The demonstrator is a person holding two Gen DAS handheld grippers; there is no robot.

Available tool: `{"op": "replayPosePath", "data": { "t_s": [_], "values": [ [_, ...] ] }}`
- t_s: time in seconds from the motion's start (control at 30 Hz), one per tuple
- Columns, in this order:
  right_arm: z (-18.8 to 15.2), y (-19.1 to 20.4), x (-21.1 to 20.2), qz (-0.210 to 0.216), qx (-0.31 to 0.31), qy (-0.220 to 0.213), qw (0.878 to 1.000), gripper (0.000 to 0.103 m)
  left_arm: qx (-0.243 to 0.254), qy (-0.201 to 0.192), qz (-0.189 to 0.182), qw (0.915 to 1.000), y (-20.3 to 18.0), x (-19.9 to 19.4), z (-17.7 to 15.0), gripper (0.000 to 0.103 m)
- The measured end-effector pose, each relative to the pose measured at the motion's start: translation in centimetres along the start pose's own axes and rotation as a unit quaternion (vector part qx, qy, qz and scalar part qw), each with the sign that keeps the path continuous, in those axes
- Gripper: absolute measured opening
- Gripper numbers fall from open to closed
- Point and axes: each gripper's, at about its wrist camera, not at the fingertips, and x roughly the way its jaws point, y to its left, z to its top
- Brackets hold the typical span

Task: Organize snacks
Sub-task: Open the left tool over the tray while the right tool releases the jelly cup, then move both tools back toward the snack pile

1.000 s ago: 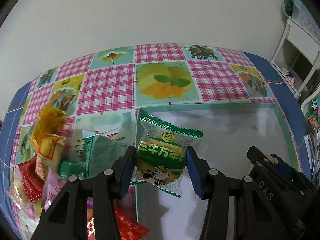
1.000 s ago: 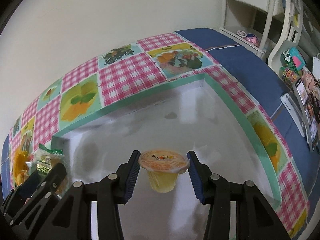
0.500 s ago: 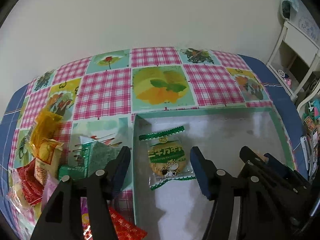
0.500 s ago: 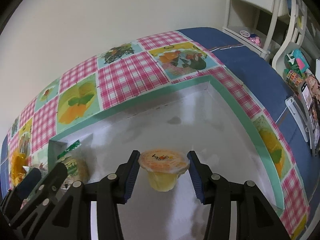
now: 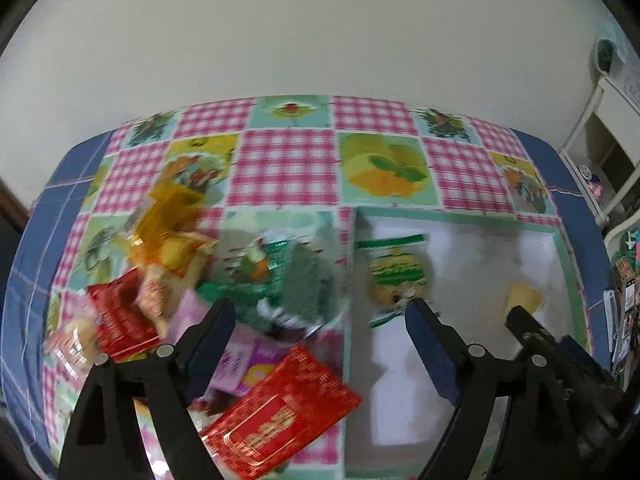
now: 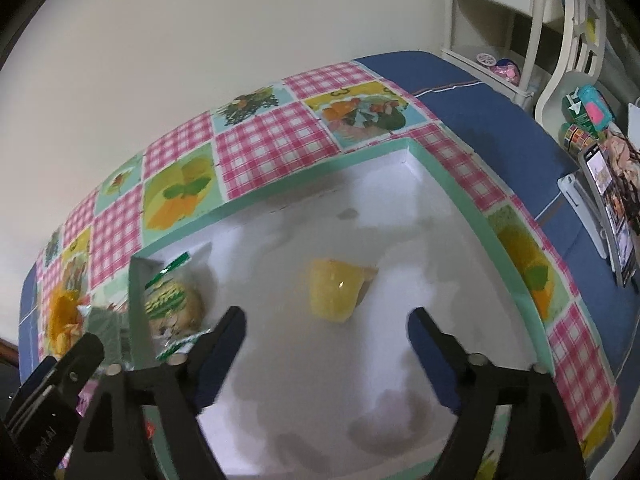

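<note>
Snack packets in red, pink and green foil (image 5: 280,404) lie heaped on the counter beside the white tray (image 5: 460,240), directly under the left gripper (image 5: 320,320); both grippers' fingers gape empty.

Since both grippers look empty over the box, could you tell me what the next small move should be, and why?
Probably swing the left gripper left over the loose pile and close on the red packet nearest its fingers. Both grippers are open; the green-wrapped snack and the jelly cup, lying tipped, are already in the box, while the other snacks sit outside.
</note>
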Motion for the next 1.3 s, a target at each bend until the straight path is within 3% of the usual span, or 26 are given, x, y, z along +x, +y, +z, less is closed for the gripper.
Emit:
{"op": "replayPosePath", "data": {
  "t_s": [0.03,0.13,0.3,0.57,0.73,0.83,1.1,1.3],
  "values": [
    [-0.1,0.0,-0.3,0.002,0.0,0.0,1.0,0.096,-0.007,0.0,0.008,0.9999,0.6,-0.2,-0.3,0.099],
    [-0.7,0.1,-1.1,0.008,-0.005,-0.001,1.0,0.103,-0.017,0.002,0.029,0.9994,2.0,-0.4,-1.2,0.1],
    [-1.9,0.7,-2.1,0.001,-0.026,-0.003,1.0,0.103,-0.038,0.008,0.052,0.9979,4.1,-0.7,-2.6,0.1],
    [-3.5,2.5,-3.9,0.027,-0.052,0.003,0.998,0.103,-0.079,0.033,0.063,0.9943,7.2,-1.4,-5.1,0.101],
    [-4.3,2.9,-5.8,0.054,-0.056,-0.012,0.997,0.103,-0.099,0.025,0.06,0.993,8.6,-2.9,-6.0,0.101],
    [-4.9,3.2,-6.3,0.039,-0.06,-0.01,0.997,0.103,-0.107,0.023,0.058,0.9923,9.2,-3.5,-6.6,0.101],
    [-6.9,4.1,-7.3,0.062,-0.084,-0.009,0.995,0.103,-0.115,0.022,0.055,0.9916,10.3,-4.5,-7.7,0.101],
    [-8.4,5.2,-8.1,0.026,-0.12,-0.026,0.992,0.103,-0.118,0.026,0.053,0.9913,10.6,-4.8,-8.4,0.101]
  ]
}}
